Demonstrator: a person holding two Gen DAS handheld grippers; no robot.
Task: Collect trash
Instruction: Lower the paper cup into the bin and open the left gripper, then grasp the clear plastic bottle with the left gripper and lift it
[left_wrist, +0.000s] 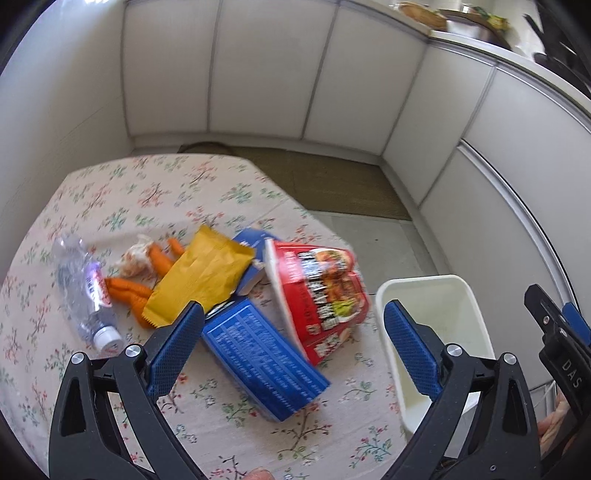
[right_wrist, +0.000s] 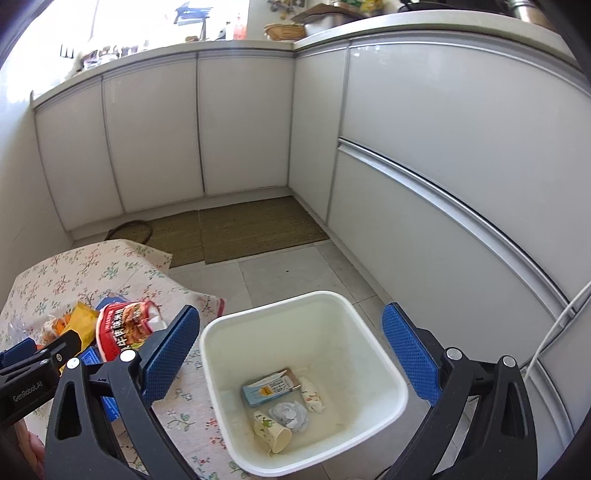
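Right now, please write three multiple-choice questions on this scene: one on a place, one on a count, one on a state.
1. Where does the white bin stand?
A. on the table
B. on the floor beside the table
C. on the counter

2. How many blue boxes lie on the table?
A. two
B. none
C. five

3. How is the left gripper?
A. shut on the bottle
B. shut on the yellow bag
C. open, holding nothing

Answers:
1 B: the right wrist view shows the bin on floor tiles, next to the tablecloth's edge.
2 A: one blue box lies near the gripper, another blue box lies partly under the yellow bag and red noodle cup.
3 C: its blue pads stand wide apart with nothing between them.
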